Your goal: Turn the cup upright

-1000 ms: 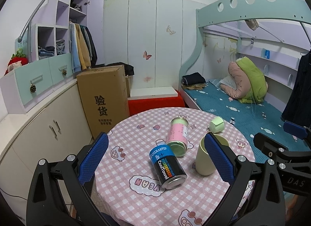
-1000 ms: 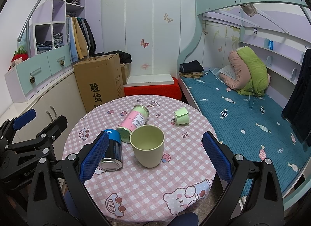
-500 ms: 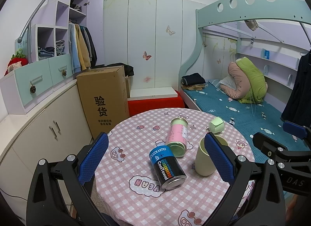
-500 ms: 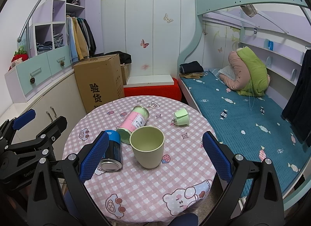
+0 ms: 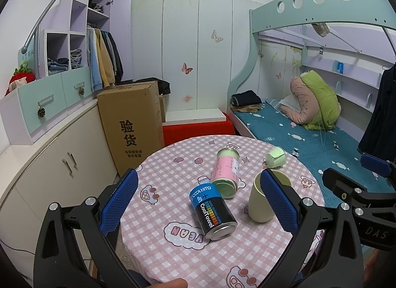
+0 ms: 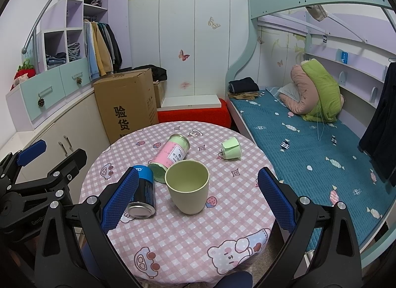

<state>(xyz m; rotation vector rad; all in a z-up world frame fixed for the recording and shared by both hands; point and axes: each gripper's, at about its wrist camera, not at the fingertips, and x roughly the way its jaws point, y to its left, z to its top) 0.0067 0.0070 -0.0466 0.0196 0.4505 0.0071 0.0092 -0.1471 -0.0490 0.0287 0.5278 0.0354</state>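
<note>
Cup (image 6: pixel 187 186), mid-frame on the worktop (image 6: pixel 188 243), stands mouth-up already; likely light, stiff, smooth plastic, best pinched across its rim. Both claws spread, empty.

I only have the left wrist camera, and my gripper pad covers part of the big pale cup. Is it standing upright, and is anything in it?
Observer: The right wrist view looks down into it. The cup stands upright, mouth up, and its inside looks empty.
Operator: Is the right gripper holding it?
Observer: No. The right gripper is open. Its blue pads sit wide apart on either side of the cup in the picture, and neither touches it.
</note>
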